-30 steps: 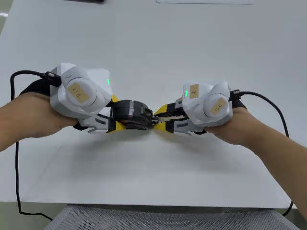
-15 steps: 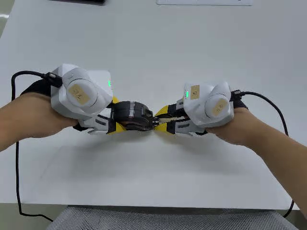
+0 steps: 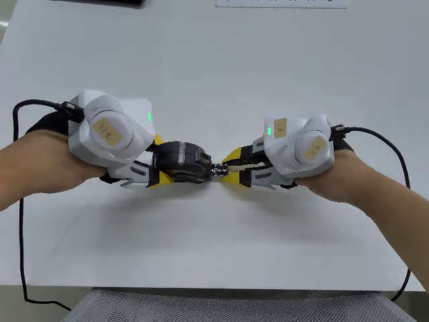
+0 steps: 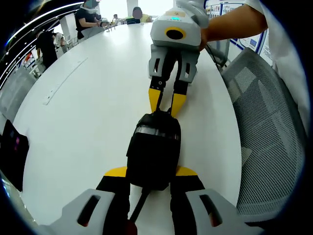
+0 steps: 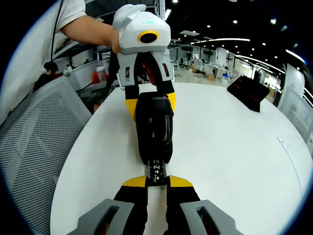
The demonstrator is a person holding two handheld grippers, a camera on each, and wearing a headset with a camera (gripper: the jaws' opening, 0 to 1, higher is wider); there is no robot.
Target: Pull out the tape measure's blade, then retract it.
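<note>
Nos. 2, 3 on tape blade (image 5: pixel 156 172); tan stickers' (image 3: pixel 107 129) scribbles illegible.

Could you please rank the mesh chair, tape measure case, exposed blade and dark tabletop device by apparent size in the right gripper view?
1. Grey mesh chair back, close to the camera.
2. Black rounded tape measure case.
3. Dark flat device, far off, so perhaps truly larger.
4. Short numbered stretch of exposed blade.

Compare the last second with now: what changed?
The right gripper, shut on the blade, has drawn slightly away from the tape measure, pulling a little more blade out. The left gripper stays shut on the tape measure, in place.
</note>
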